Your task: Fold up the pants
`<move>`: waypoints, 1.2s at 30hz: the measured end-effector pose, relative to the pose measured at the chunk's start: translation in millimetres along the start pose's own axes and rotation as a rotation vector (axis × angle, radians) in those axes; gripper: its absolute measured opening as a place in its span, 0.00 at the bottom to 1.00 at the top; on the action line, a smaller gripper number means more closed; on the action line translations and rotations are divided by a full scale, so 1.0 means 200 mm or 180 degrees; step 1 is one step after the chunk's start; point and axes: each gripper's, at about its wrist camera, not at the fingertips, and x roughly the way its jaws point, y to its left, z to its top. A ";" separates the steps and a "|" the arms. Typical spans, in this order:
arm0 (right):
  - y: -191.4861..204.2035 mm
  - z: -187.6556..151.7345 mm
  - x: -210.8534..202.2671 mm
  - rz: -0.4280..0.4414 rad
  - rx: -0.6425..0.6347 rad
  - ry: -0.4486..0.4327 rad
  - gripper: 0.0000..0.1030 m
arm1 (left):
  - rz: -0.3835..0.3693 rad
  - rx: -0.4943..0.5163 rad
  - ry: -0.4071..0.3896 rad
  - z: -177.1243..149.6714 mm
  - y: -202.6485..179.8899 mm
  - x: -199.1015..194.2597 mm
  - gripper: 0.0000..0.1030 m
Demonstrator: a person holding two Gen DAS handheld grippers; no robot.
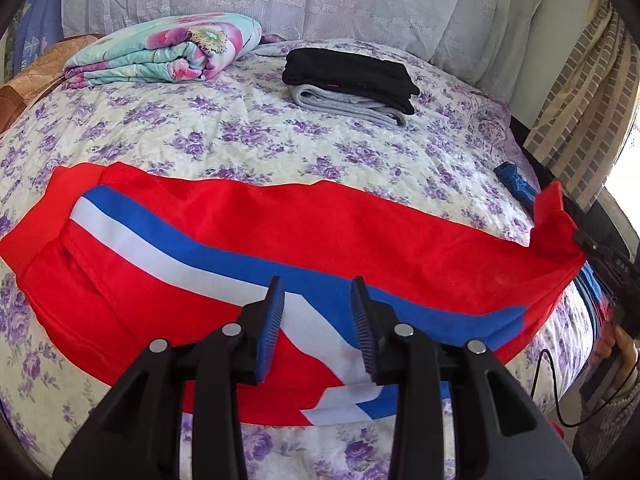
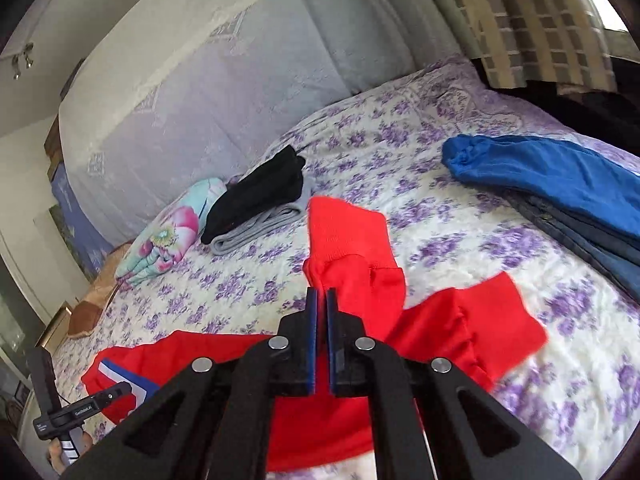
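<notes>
Left wrist view has the red pants (image 1: 256,248) with a blue and white stripe spread across the flowered bedspread (image 1: 248,132), directly under the left gripper (image 1: 318,308), whose jaws stand partly apart with no cloth between them. Off to that gripper's right, the right gripper (image 2: 321,300) is pinched shut at the leg end, though whether cloth is caught I cannot tell. Beyond both grippers sit folded black and grey clothes (image 1: 352,80), with a rolled floral quilt (image 1: 168,50) further left.
</notes>
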 end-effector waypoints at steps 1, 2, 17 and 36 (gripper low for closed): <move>-0.05 -0.03 -0.03 -0.0063 0.0048 0.0010 0.04 | -0.0011 0.0007 0.0003 0.00 -0.01 0.00 0.33; -0.10 -0.06 -0.03 -0.0130 0.0093 0.0104 0.04 | -0.0014 0.0011 0.0014 -0.01 -0.01 0.01 0.33; -0.10 -0.07 -0.14 -0.0082 -0.0138 -0.0132 0.09 | 0.0195 -0.0073 0.0025 -0.06 0.02 0.01 0.34; 0.24 -0.01 0.21 0.0686 -0.0523 0.0683 0.10 | 0.0025 0.0157 -0.0109 -0.04 -0.12 -0.03 0.38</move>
